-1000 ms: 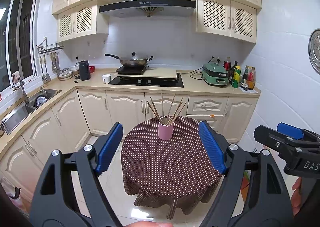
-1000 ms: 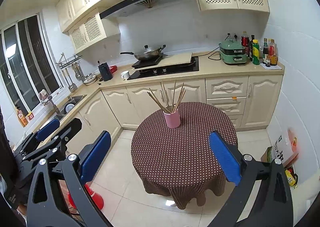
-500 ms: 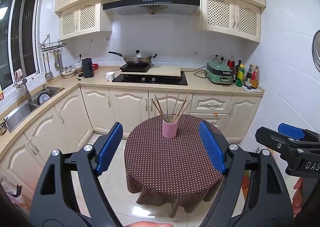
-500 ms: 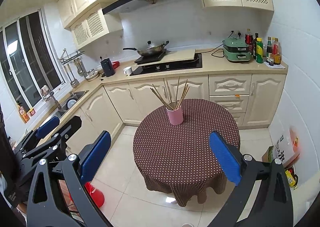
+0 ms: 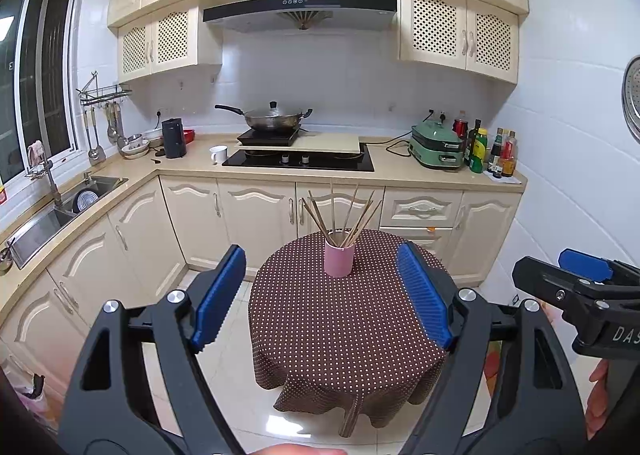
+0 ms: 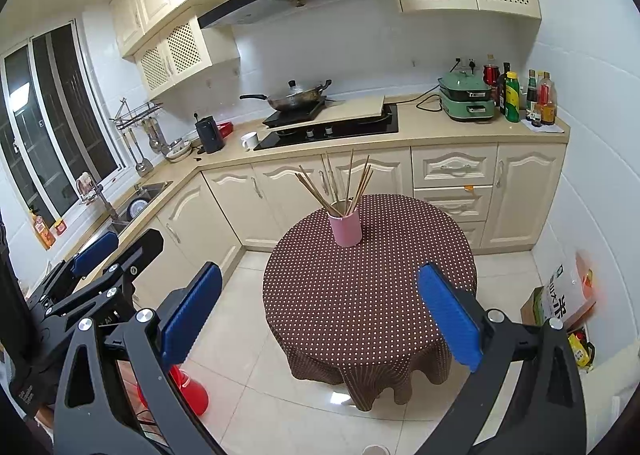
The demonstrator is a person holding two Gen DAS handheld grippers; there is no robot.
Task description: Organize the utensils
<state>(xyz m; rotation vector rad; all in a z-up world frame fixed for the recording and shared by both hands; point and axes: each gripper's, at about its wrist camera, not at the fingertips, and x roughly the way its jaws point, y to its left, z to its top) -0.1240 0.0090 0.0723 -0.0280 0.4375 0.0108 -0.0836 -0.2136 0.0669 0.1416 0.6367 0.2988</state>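
Nearest in each wrist view is the tool itself. The left tool (image 5: 322, 291) has its blue pads spread wide with nothing between them; the right tool (image 6: 320, 313) is likewise wide and empty. In the left view the right tool shows at the right edge, just beside the left one, so the two are held side by side, both tilted downward toward the floor and the bench beyond.

Past the pads comes the round bench (image 5: 348, 331), draped in a brown dotted cloth, its near edge framed between the pads of either tool. Nothing lies on the near part of the cloth.

Farther ahead, toward the far side of the bench, stands the pink cup (image 5: 339, 259). It lies straight ahead of both tools, slightly above the gap between the pads in each view, and well apart from both. Neither hand looks clearly nearer; I cannot tell which has the shorter reach.

The cup is upright, a plain pink cylinder. From it rise the chopsticks (image 5: 342, 213), thin brownish sticks fanned out, some leaning left, some right, a few near vertical. Their long axes run upward, so a grasp would likely need pads closing from the sides around one stick's upper part.
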